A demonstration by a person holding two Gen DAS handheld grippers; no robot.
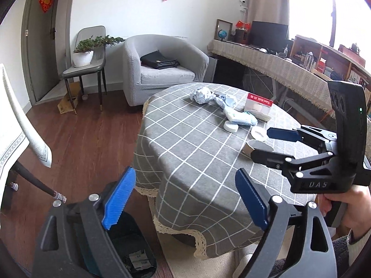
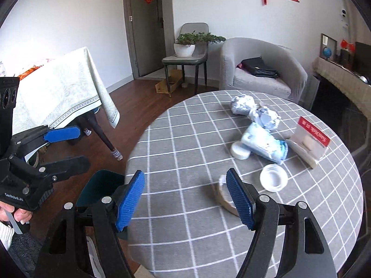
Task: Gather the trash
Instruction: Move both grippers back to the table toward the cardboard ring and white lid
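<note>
Left claw spread, empty, above dark floor bin; right claw spread, empty. Risk: right claw shoves curled beige tape strip across grey checked table.

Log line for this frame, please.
left gripper open, empty, above bin | right gripper open, empty, over table | trash remaining

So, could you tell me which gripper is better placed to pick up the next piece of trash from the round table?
Right. The right gripper hangs open over the table, beside the brown paper scrap; the left gripper is open over the bin.
</note>
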